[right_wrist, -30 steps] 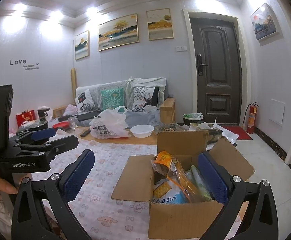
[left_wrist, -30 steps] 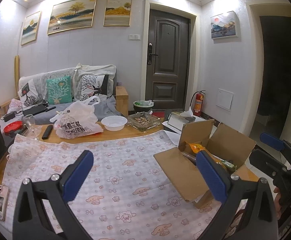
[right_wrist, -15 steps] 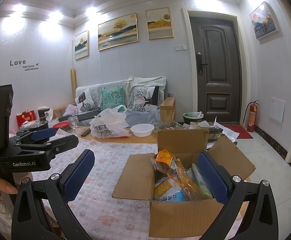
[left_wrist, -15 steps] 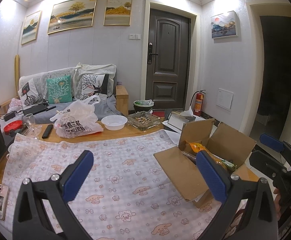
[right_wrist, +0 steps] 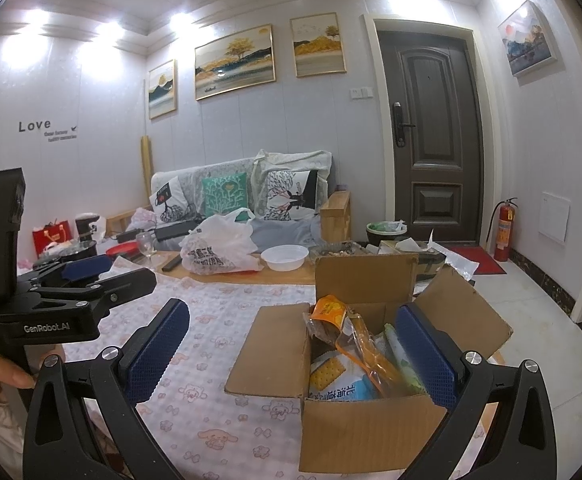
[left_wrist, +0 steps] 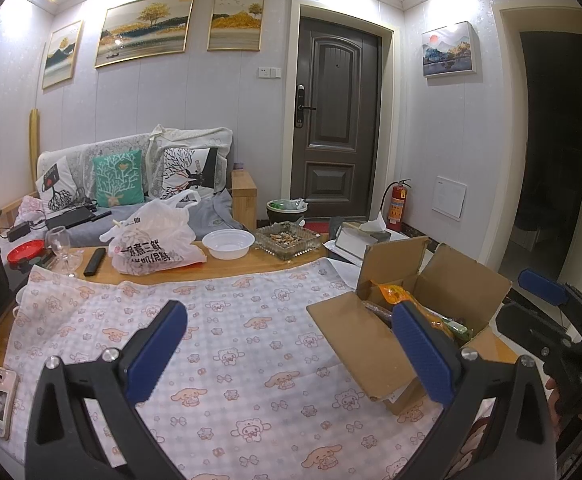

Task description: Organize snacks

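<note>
The open brown cardboard box (right_wrist: 371, 364) of packeted snacks (right_wrist: 343, 364) is found directly ahead of the right gripper (right_wrist: 291, 344), nearer than the left gripper (left_wrist: 291, 344). Both are held wide apart, empty.

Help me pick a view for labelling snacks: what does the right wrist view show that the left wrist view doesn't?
Right wrist only: the cracker packet deep in the box and the Love wall lettering. Left wrist only: the phone on the cloth and the dark doorway. Both: open cardboard box, orange snack bag, white bowl, plastic bag.
</note>
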Motion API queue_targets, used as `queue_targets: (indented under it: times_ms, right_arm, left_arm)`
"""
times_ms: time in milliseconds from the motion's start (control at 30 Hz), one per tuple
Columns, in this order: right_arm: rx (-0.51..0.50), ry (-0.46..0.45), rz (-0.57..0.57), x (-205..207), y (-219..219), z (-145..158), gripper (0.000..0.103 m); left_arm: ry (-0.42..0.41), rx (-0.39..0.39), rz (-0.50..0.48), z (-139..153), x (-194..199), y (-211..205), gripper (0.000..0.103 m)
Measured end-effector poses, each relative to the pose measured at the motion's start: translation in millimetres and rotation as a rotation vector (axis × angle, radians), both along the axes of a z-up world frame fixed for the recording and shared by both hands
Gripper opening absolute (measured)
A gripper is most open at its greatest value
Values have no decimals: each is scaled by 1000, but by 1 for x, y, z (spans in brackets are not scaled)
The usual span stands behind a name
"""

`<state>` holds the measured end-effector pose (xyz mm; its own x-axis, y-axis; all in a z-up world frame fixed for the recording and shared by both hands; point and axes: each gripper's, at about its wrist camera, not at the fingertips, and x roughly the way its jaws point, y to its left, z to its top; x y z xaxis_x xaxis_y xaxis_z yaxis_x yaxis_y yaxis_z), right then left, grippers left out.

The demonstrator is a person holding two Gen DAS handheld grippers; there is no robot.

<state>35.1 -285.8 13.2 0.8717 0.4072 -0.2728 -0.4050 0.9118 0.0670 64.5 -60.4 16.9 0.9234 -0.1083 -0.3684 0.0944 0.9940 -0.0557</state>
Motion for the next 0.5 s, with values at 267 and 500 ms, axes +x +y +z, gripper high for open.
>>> queue_targets:
  times_ms: [267,500]
  right_arm:
    - [0,1,-2,0,0,1,103]
    - [0,2,-1,1,-1,2,103]
  left_arm:
    - [0,1,0,1,0,0,102]
    - [0,1,0,1,0,0,102]
